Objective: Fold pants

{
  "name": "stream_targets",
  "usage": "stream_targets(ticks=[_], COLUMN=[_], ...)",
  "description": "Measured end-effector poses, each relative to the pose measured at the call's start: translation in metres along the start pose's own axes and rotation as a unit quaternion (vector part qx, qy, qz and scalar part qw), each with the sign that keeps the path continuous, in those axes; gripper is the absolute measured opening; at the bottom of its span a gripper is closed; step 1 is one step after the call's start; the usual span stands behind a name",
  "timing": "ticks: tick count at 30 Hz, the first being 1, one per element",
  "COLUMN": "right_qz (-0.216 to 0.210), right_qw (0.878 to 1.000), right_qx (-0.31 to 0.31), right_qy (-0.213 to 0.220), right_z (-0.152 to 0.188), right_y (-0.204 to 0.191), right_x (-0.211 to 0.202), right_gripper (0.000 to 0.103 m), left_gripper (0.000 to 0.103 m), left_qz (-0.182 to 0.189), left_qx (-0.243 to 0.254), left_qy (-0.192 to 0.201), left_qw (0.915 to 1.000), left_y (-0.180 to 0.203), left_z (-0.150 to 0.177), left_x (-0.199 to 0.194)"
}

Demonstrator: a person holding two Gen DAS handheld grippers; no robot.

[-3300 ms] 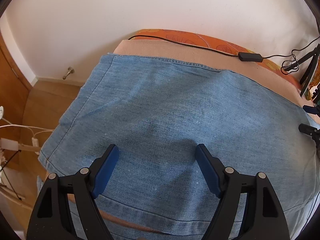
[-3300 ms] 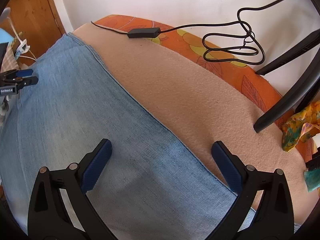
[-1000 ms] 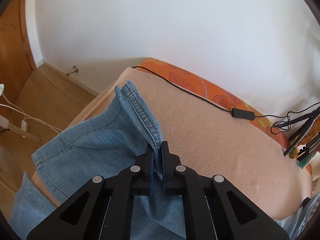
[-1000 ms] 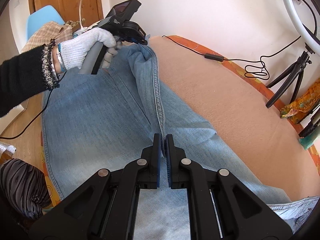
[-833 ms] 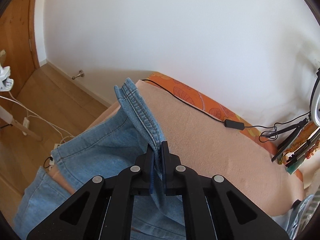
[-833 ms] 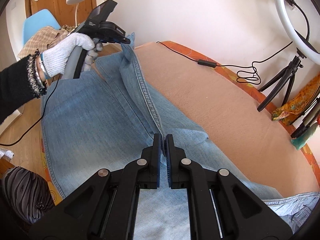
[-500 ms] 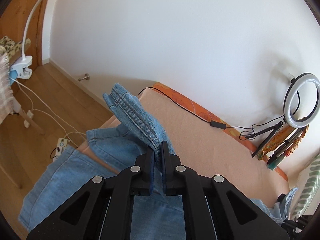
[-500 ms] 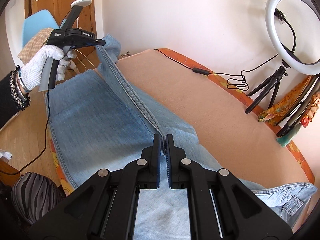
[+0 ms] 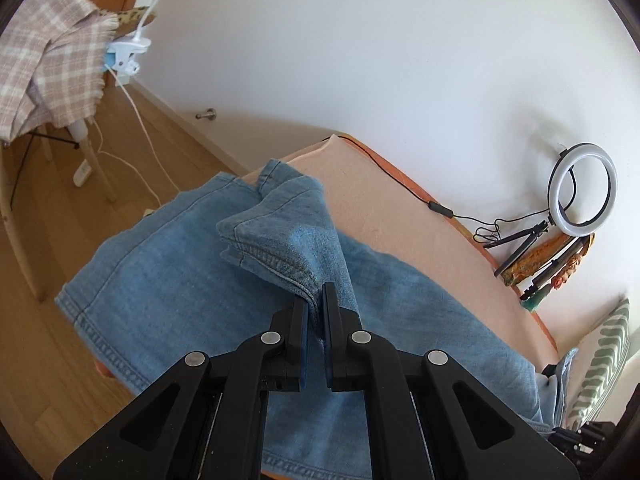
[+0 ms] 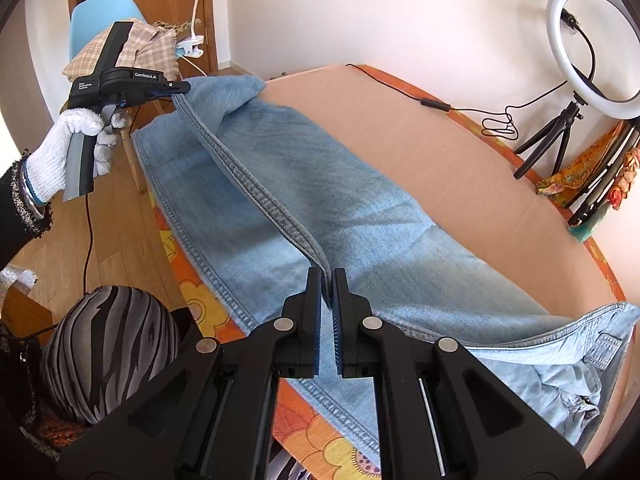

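Light blue denim pants (image 10: 360,216) lie lengthwise on a peach-covered table (image 10: 460,168), waist at the near right. My left gripper (image 9: 315,300) is shut on the hemmed edge of the upper pant leg (image 9: 280,248) and holds it lifted above the lower leg (image 9: 160,276). It also shows in the right wrist view (image 10: 176,90), held by a white-gloved hand. My right gripper (image 10: 326,276) is shut on the same seam edge (image 10: 248,184) further along, so the edge runs taut between both grippers.
A ring light on a tripod (image 10: 580,40) and a black cable (image 10: 436,105) sit at the table's far side. A chair with a plaid cloth (image 9: 44,64) and a clip lamp (image 10: 196,8) stand beyond the left end. A striped grey bundle (image 10: 108,352) lies near left.
Both grippers have closed on the pant leg's far edge and lifted it high, drawing it back over the other leg. The views have risen well above the table.
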State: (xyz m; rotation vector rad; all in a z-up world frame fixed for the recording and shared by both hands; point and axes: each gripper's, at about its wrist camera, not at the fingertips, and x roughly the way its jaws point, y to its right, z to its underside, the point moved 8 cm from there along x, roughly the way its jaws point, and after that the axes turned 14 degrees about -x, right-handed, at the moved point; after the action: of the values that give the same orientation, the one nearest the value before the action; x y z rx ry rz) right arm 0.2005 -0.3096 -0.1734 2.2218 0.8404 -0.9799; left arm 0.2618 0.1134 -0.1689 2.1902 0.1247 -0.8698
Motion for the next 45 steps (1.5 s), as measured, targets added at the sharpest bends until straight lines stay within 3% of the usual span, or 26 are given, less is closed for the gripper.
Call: stream_targets(ticks=[8,13,14,21,25,26,29,33,35,37,38,42,44,45], right_qz=[-0.031,-0.030,-0.029,-0.021,-0.015,-0.014,-0.016,-0.034,-0.035,-0.032,-0.033,-0.047,-0.064,-0.066], right_qw=[0.999,0.998,0.999,0.999,0.999,0.999,0.998,0.997,0.997,0.997,0.997,0.996,0.995,0.995], right_qx=[0.014,0.009,0.012,0.026,0.031,0.035,0.045,0.043,0.041,0.043,0.044,0.051,0.062,0.067], right_qy=[-0.031,-0.045,-0.045,-0.043,-0.040,-0.038,-0.035,-0.050,-0.051,-0.051,-0.053,-0.051,-0.035,-0.027], right_z=[0.034,0.042,0.042,0.038,0.035,0.033,0.032,0.037,0.035,0.031,0.029,0.022,0.013,0.007], right_y=[-0.034,-0.045,-0.044,-0.039,-0.040,-0.040,-0.040,-0.042,-0.041,-0.039,-0.039,-0.039,-0.040,-0.039], right_x=[0.023,0.029,0.029,0.026,0.025,0.025,0.025,0.028,0.026,0.024,0.024,0.018,0.014,0.011], right_gripper=[0.006,0.006,0.006,0.006,0.006,0.006,0.006,0.007,0.007,0.008,0.010,0.016,0.028,0.040], left_gripper=[0.007,0.046,0.046,0.044,0.014,0.012,0.011,0.011,0.021,0.047,0.051,0.055,0.056,0.057], left_qz=[0.020,0.013,0.012,0.004,-0.013,-0.020,-0.026,-0.025,-0.024,-0.020,-0.013,0.007,0.015,0.017], left_qx=[-0.028,-0.062,-0.072,-0.107,-0.095,-0.091,-0.097,-0.114,-0.112,-0.104,-0.101,-0.098,-0.105,-0.110], left_qy=[-0.009,0.018,0.022,0.016,0.052,0.063,0.083,0.066,0.055,0.045,0.039,0.000,-0.020,-0.029], left_qw=[0.9994,0.9978,0.9971,0.9941,0.9940,0.9936,0.9915,0.9909,0.9919,0.9934,0.9941,0.9952,0.9941,0.9933], left_y=[-0.030,-0.045,-0.048,-0.062,-0.070,-0.073,-0.090,-0.110,-0.111,-0.105,-0.100,-0.086,-0.081,-0.080], left_z=[0.016,0.003,-0.002,-0.018,-0.026,-0.027,-0.028,-0.019,-0.015,-0.012,-0.009,0.004,0.013,0.018], left_x=[-0.008,-0.010,-0.009,0.005,-0.009,-0.014,-0.029,-0.040,-0.044,-0.046,-0.046,-0.039,-0.032,-0.029])
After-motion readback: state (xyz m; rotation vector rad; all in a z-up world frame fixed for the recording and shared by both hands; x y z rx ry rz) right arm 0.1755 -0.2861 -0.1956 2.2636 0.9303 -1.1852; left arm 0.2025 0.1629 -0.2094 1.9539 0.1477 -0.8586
